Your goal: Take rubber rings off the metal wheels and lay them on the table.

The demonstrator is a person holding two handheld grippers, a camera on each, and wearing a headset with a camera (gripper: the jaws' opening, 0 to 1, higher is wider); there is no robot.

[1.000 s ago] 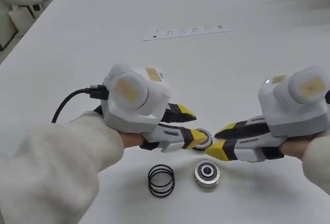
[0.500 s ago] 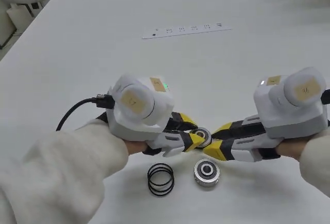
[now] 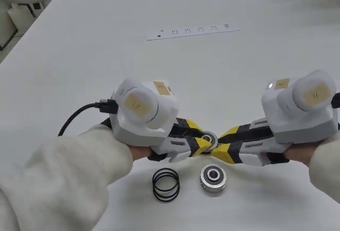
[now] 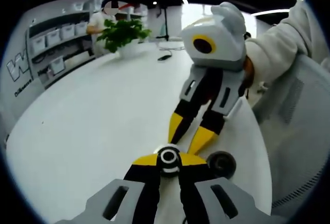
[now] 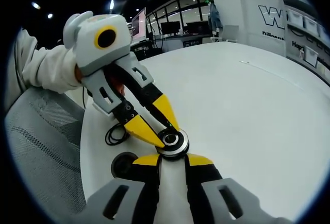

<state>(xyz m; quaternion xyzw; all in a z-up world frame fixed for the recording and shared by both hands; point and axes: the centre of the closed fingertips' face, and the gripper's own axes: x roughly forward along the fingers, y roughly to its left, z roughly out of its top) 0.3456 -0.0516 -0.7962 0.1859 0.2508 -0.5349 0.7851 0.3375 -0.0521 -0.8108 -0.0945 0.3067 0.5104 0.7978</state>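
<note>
At the near side of the table (image 3: 106,56), one metal wheel (image 3: 209,138) is clamped between the jaws of the left gripper (image 3: 202,141). The right gripper (image 3: 222,146) is set tip-to-tip against the same wheel; whether it is gripping cannot be told. A second wheel (image 3: 213,178) and loose rubber rings (image 3: 166,184) are laid side by side, closer to the person.
</note>
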